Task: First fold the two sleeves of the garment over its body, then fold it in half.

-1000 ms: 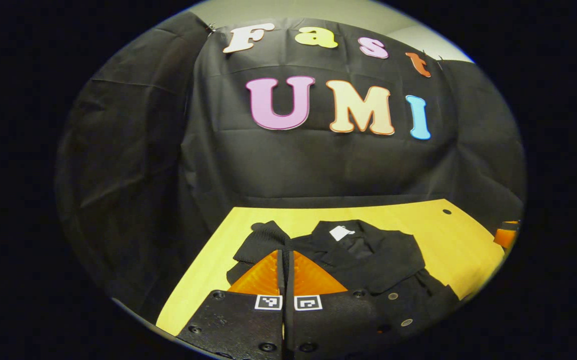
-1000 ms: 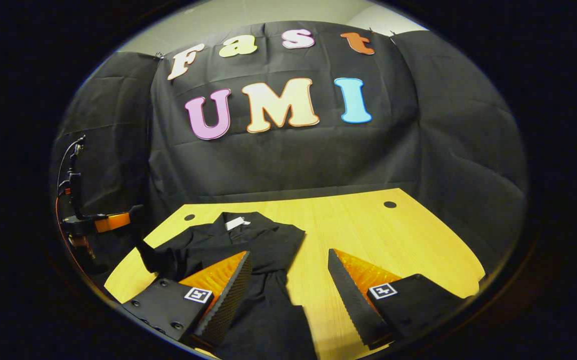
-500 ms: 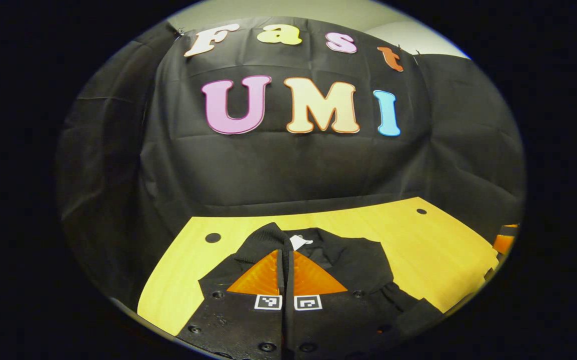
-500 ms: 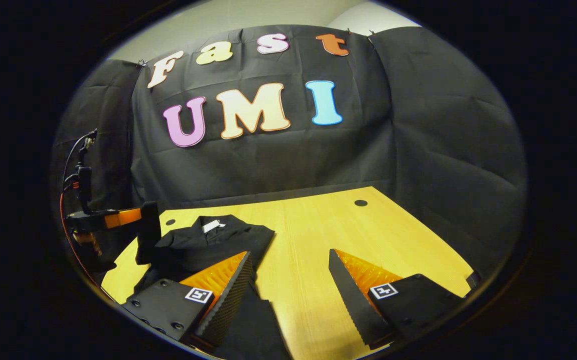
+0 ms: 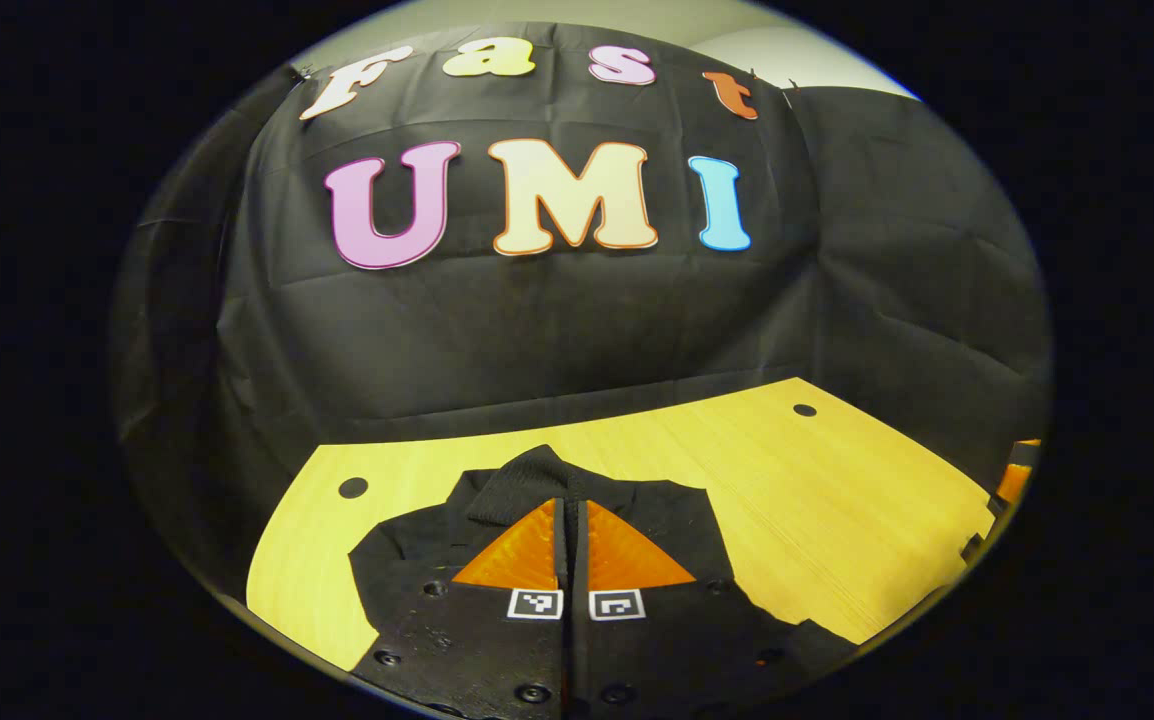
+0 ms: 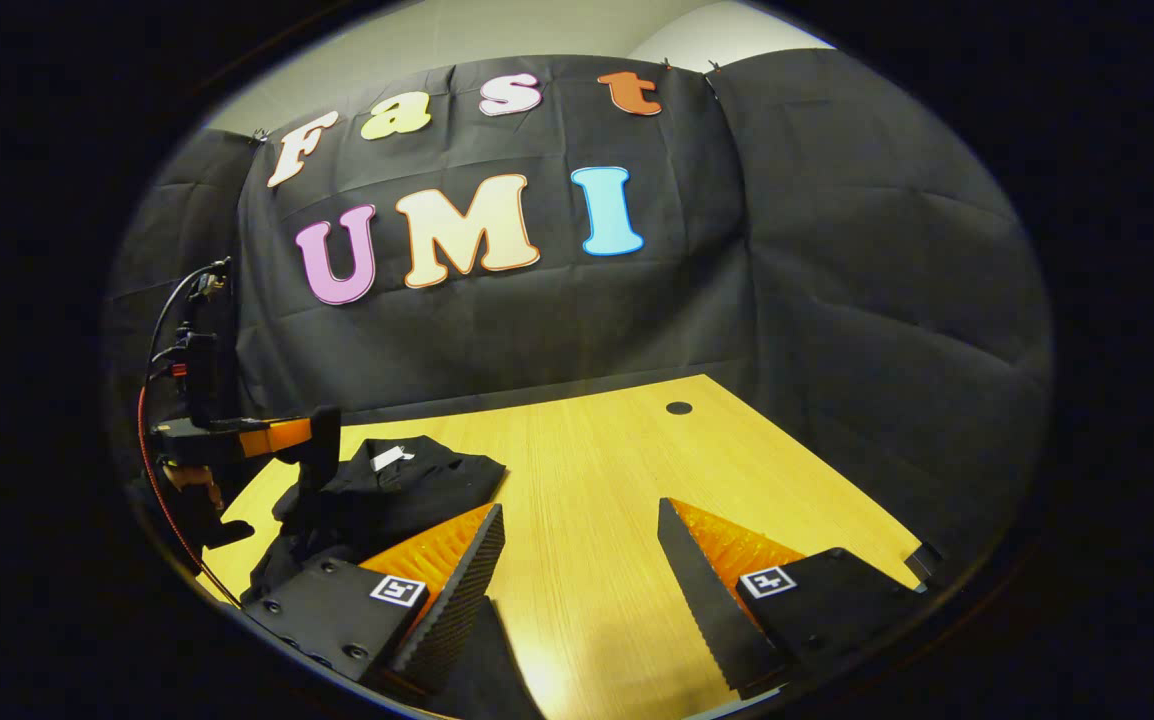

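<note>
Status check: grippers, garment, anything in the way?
Left gripper shut on sleeve, lifted over garment. Right gripper open above bare table. Nothing in the way.

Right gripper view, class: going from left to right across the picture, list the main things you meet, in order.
Left hand-held gripper → black garment with its white neck label → bare wooden table → round hole in the table.
</note>
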A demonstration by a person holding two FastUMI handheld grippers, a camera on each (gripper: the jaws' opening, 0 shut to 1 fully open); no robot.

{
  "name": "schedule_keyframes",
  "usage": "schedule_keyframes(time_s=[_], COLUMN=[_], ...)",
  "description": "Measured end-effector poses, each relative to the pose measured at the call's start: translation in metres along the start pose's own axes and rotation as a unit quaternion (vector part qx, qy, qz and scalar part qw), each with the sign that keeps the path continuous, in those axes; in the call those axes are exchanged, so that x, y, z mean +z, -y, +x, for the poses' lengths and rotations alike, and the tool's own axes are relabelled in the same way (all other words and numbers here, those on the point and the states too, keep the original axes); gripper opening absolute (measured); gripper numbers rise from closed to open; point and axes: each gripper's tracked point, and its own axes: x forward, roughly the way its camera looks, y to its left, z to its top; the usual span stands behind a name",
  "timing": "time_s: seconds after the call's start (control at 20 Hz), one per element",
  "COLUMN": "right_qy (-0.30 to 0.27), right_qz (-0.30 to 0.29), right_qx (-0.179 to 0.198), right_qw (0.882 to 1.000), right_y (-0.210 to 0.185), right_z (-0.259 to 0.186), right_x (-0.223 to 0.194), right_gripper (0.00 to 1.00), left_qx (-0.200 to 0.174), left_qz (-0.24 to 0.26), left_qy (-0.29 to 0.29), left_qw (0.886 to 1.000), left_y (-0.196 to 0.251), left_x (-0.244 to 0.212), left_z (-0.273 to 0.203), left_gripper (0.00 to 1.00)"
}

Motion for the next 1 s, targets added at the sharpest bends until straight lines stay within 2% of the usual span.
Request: schedule_keyframes(time_s=[0.3, 0.4, 0.45, 0.6, 0.75, 1.0], right_qy=[-0.007, -0.009, -0.009, -0.008, -0.011, -0.037], right_qz=[0.008, 0.012, 0.011, 0.0, -0.014, -0.033], right_qx=[-0.011, -0.006, 0.0, 0.026, 0.069, 0.141], right_qw=[1.0, 1.0, 1.0, 1.0, 0.997, 0.989], right_y=[0.025, 0.029, 0.031, 0.027, 0.015, -0.013], right_z=[-0.004, -0.006, -0.008, -0.004, 0.004, 0.009], right_x=[-0.007, -0.009, -0.009, -0.004, -0.006, -0.028], right_gripper=[0.98, 0.98, 0.98, 0.98, 0.98, 0.98], left_qx=[-0.01, 0.003, 0.002, 0.041, 0.063, 0.124], left_qz=[0.018, 0.014, 0.002, -0.003, 0.008, 0.013], left_qy=[-0.039, -0.038, -0.04, -0.006, 0.014, 0.002], left_qw=[0.999, 0.999, 0.999, 0.999, 0.998, 0.992], left_y=[0.037, 0.04, 0.043, 0.031, 0.016, -0.021], left_x=[-0.013, -0.012, -0.009, 0.008, 0.015, -0.018], left_z=[0.023, 0.023, 0.023, -0.001, -0.041, -0.113], left_gripper=[0.0, 0.0, 0.04, 0.92, 0.95, 0.94])
